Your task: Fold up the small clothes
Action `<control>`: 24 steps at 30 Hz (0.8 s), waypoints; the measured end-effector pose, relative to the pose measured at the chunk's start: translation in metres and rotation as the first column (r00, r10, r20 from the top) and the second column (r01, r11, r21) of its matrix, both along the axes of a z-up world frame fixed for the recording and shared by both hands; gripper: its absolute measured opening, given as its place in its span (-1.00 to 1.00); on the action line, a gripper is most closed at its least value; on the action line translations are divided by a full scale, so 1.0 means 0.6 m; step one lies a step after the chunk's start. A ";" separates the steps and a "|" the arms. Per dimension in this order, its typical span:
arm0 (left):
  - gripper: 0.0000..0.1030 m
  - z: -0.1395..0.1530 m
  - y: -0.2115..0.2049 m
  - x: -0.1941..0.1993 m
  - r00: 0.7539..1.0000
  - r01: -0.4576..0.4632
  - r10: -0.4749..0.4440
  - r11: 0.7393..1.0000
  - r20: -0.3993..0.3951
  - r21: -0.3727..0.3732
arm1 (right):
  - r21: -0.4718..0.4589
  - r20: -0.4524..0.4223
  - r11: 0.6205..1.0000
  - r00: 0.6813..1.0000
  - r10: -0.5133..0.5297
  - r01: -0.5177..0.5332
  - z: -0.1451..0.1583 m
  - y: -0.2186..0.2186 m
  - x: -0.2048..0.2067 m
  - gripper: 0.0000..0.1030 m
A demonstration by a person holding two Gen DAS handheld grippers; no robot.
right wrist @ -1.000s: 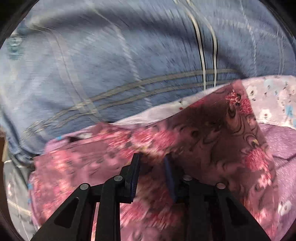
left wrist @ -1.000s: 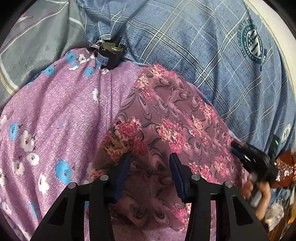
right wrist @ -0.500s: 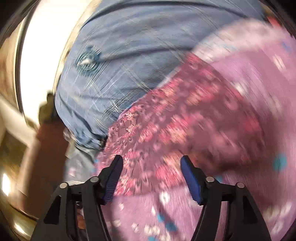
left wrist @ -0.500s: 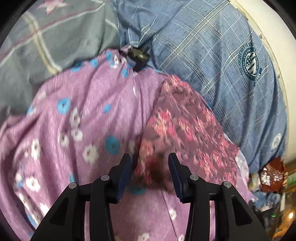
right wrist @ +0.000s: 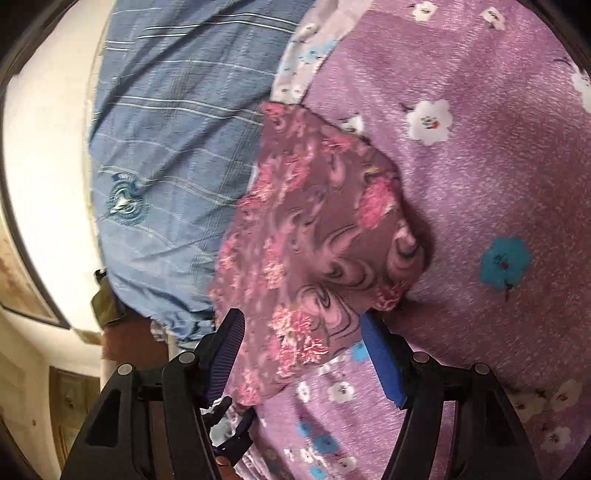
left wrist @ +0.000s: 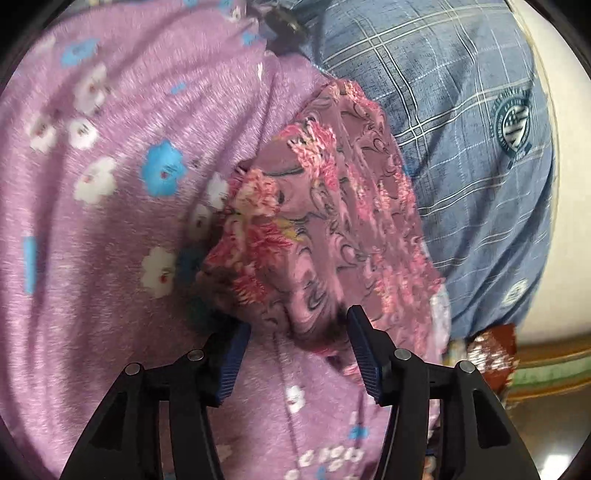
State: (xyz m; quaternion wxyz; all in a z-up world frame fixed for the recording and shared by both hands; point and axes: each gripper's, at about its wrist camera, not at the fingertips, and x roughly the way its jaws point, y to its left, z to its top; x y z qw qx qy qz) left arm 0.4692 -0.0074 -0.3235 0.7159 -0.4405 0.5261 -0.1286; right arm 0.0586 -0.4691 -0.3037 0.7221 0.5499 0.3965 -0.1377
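A small maroon garment with pink flowers point(left wrist: 317, 229) lies folded in a narrow strip on a purple flowered sheet point(left wrist: 110, 229). In the left wrist view its near end sits between the fingers of my left gripper point(left wrist: 299, 350). Those jaws are opening and the blue pads stand just off the cloth. In the right wrist view the garment point(right wrist: 314, 236) runs away from my right gripper point(right wrist: 303, 350). That gripper is open, with the garment's near edge lying loose between its fingers.
A blue plaid cloth with a round badge point(left wrist: 461, 147) lies beside the garment towards the bed's edge point(right wrist: 166, 147). A small dark object point(left wrist: 280, 26) sits at the far seam. A pale wall and wooden furniture point(right wrist: 70, 398) lie beyond the bed.
The right gripper has let go of the garment, opened wide and swung round to its other end. The left gripper's jaws have widened. The garment now lies folded narrower.
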 end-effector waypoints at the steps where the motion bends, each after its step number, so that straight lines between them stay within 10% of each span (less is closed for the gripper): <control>1: 0.07 -0.002 0.005 0.004 1.000 -0.005 0.005 1.000 -0.006 -0.011 | -0.014 -0.001 1.000 1.000 0.002 -0.002 0.006 0.002 0.000 0.33; 10: 0.05 -0.016 0.023 0.015 0.998 -0.058 0.058 0.998 0.007 -0.036 | -0.074 -0.105 0.997 0.994 -0.041 0.033 -0.011 0.006 0.002 0.33; 19: -0.29 -0.016 -0.018 0.030 0.994 -0.089 0.090 0.996 0.061 -0.030 | -0.102 -0.009 0.993 0.998 -0.059 0.058 -0.035 -0.001 0.032 0.29; 21: -0.26 -0.018 -0.021 0.032 0.993 -0.097 0.098 0.995 0.065 -0.029 | -0.135 -0.006 0.989 0.998 -0.060 0.059 -0.039 -0.003 0.038 0.15; 24: -0.29 -0.027 -0.030 0.041 0.993 -0.097 0.099 0.995 0.060 -0.025 | -0.179 -0.049 0.983 0.997 -0.056 0.046 -0.049 -0.006 0.043 -0.58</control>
